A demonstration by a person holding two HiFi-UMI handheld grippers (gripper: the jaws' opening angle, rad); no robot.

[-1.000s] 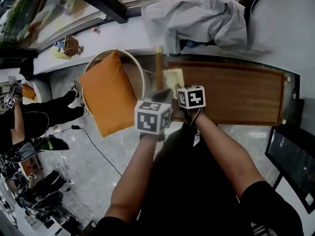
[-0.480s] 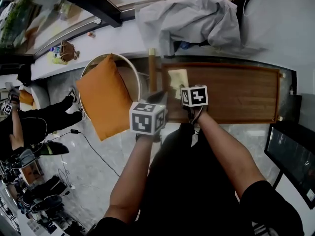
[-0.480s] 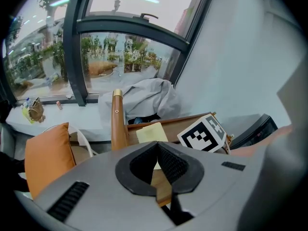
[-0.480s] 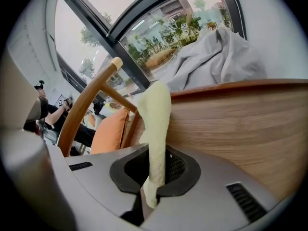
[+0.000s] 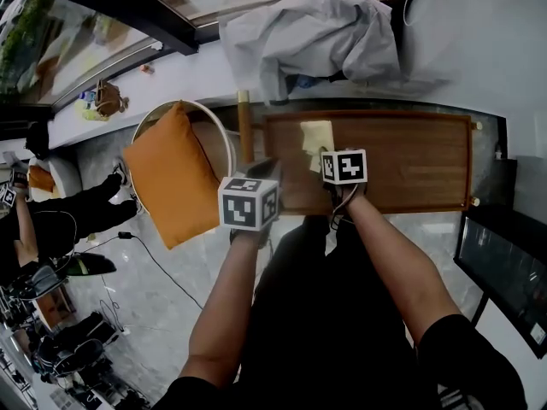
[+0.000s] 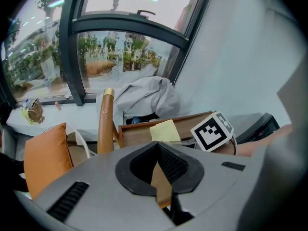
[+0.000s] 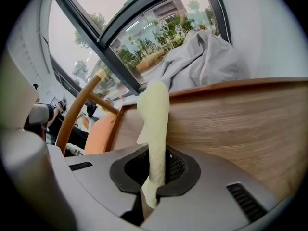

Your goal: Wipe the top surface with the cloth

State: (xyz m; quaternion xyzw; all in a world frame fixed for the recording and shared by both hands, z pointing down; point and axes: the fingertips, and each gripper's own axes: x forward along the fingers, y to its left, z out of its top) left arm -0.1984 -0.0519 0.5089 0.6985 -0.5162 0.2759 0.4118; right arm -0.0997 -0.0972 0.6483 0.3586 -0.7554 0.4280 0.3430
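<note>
Gripping the yellow cloth [image 7: 154, 124], the right gripper [image 7: 152, 179] has its jaws clenched on the cloth's near end, so that the fabric stands up between them in the right gripper view and folds over toward the far side. In the head view the cloth [image 5: 315, 133] lies on the left part of the wooden top [image 5: 410, 161], close to its far rim, with the right gripper [image 5: 330, 149] just near of it and the marker cube above the person's forearm.

The left gripper [image 6: 158, 147] has its jaws closed together with nothing between them. In the head view, the left gripper [image 5: 261, 171] hangs over the near left corner of the wooden top, beside the right one but apart from the cloth.

A crumpled grey fabric [image 5: 312, 32] is heaped on the window ledge on the far side of the top. Left of the top stands a wooden post [image 5: 246, 125], and left of that an orange cushion [image 5: 167, 173] leans in a round white-rimmed chair [image 5: 225, 139]. At the far left of the scene, another person in dark clothes [image 5: 73, 212] is on the pale floor, where a black cable [image 5: 162, 254] trails.
</note>
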